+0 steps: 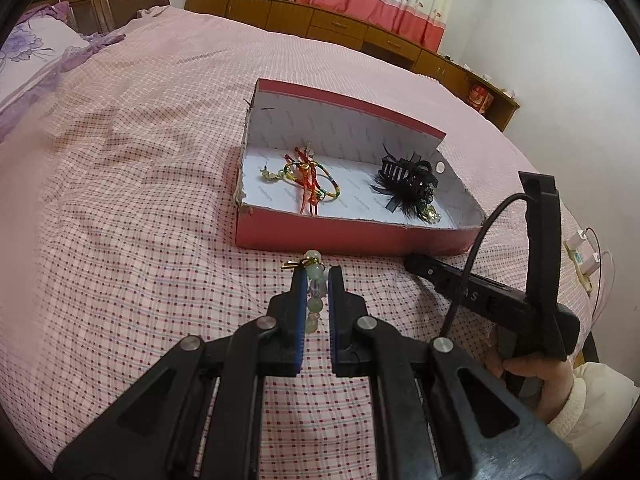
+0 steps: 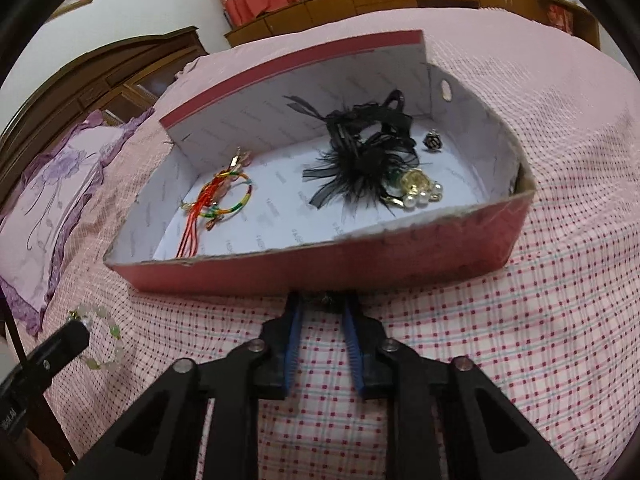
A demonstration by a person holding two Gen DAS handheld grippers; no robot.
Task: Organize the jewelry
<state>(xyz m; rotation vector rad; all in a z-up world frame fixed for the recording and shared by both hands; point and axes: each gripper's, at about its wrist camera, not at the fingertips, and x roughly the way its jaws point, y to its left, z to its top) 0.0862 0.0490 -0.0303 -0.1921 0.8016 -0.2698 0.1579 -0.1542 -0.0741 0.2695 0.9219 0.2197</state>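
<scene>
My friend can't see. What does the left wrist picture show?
The left tool pinches a pale green bead bracelet above a pink checked bedspread. Just beyond sits an open red cardboard box holding a colourful cord bracelet and black feathered hair clip.

Wide bed covered in pink checked cloth, open red cardboard box with white lining set on it, pale green beaded bracelet laid just before the box, purple floral pillow placed at the head

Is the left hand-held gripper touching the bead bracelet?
Touching: the left wrist view shows the left hand-held gripper clamped on the bead bracelet.
</scene>
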